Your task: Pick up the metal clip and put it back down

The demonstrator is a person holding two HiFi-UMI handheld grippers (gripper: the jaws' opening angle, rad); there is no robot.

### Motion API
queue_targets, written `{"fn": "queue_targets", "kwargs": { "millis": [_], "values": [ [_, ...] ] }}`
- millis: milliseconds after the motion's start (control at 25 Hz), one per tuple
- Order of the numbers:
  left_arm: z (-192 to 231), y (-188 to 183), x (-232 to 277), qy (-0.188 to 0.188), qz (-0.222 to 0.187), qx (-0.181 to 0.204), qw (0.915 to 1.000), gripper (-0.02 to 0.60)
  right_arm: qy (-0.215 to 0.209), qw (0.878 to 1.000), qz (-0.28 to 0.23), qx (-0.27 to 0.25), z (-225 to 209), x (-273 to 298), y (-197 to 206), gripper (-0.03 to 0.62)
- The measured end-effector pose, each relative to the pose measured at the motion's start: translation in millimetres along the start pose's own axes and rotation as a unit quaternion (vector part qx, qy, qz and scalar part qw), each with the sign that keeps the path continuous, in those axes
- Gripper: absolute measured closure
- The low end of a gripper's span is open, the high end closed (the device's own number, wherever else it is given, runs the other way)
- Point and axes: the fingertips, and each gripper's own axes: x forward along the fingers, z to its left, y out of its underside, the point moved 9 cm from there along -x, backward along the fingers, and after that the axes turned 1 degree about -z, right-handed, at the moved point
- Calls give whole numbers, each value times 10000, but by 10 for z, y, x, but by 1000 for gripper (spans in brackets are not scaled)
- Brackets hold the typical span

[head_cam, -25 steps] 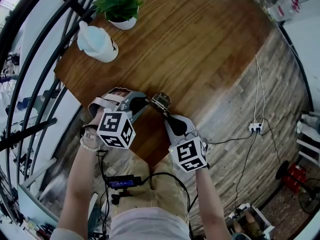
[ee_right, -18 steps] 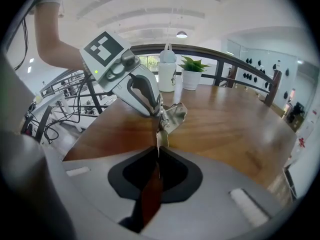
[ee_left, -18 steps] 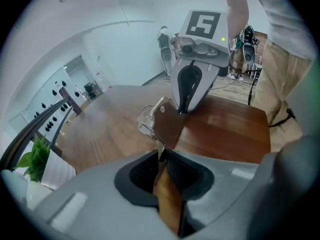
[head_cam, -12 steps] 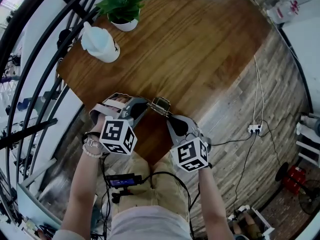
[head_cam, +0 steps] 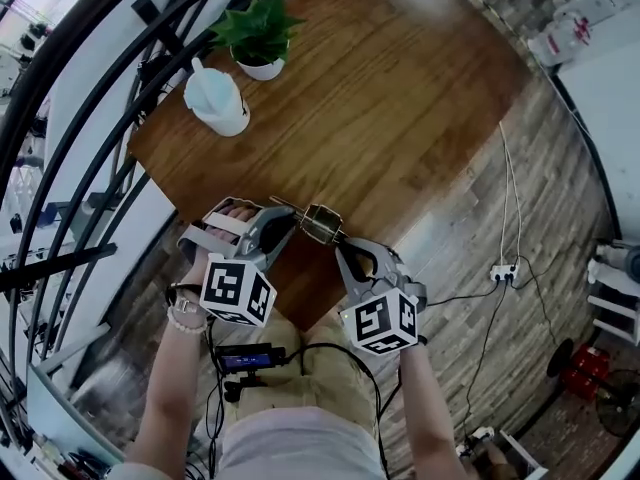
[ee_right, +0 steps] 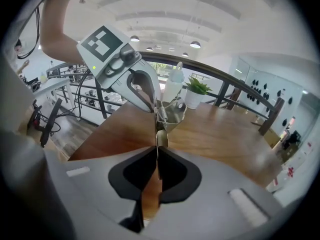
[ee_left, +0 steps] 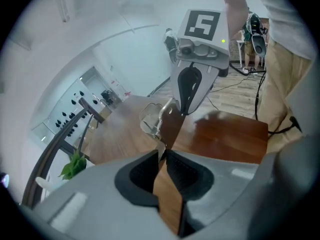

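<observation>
Lifted off the table [head_cam: 400, 98] since the earlier frame: metal clip [head_cam: 322, 224] and both grippers, above the near edge. Head view: hung in the air between left gripper [head_cam: 288, 215] and right gripper [head_cam: 339, 244]. Left gripper view: clamped tight on one thin handle of the clip. Right gripper view: pinched on the other handle, just squeezed closer. Judged picked up; only setting down left.

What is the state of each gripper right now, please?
The left gripper is shut on the metal clip.
The right gripper is shut on the same metal clip, and its jaws have just closed further.
</observation>
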Motion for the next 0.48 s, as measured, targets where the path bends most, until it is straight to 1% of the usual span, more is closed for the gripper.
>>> {"fn": "queue_targets", "kwargs": {
  "millis": [200,320,480],
  "values": [
    [46,-106,-221,-340,13,110,9994,518,95,9992,-110,-381,20,-161,-168,563],
    [64,-178,-367,-531,35,202,9984,518,110,9984,-222,-505,21,-265,-258,563],
    [100,-289,-560,-765,56,212,9968,518,144,9971,-364,-650,13,-393,-370,563]
  ]
}}
